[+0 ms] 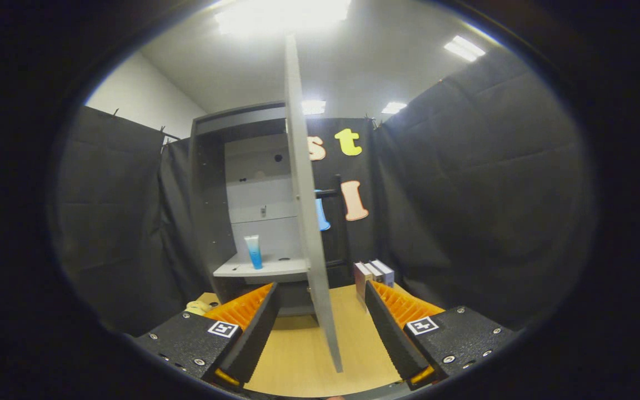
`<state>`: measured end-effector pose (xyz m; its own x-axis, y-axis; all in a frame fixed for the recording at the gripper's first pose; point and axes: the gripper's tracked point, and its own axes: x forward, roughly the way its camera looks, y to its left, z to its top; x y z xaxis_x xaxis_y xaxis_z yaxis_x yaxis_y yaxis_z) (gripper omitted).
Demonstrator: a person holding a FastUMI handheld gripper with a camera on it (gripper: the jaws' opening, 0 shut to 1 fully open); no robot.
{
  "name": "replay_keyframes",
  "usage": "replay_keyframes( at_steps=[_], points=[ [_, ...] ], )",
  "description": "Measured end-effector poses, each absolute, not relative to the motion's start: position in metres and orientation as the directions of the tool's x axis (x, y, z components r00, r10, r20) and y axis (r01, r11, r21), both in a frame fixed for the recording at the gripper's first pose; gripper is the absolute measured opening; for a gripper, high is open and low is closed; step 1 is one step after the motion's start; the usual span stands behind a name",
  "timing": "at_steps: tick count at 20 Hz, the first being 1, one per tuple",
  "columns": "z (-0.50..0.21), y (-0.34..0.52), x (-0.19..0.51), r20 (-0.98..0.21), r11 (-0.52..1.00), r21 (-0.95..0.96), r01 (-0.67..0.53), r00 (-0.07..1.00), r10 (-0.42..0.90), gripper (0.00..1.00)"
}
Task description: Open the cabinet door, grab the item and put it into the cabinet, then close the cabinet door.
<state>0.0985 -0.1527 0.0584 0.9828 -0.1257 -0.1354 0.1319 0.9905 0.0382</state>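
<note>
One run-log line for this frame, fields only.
door: cabinet door open, edge-on between the fingers | item: blue tube upright on cabinet shelf | gripper: open, empty | left: close door

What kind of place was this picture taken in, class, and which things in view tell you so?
Probably a staged test booth, not a real home: black cloth walls enclose a grey cabinet on a wooden tabletop, its door open between the open claw's fingers.
</note>
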Motion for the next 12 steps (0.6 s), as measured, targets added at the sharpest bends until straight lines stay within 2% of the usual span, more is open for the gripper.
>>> replay_keyframes(
  at_steps=[5,12],
  points=[
    [0.074,-0.211,0.117,-0.106,0.958,0.007,0.285,0.953,-0.283,0.94],
    [0.077,-0.243,0.143,-0.085,0.911,-0.028,0.411,0.907,-0.412,0.94]
  ],
)
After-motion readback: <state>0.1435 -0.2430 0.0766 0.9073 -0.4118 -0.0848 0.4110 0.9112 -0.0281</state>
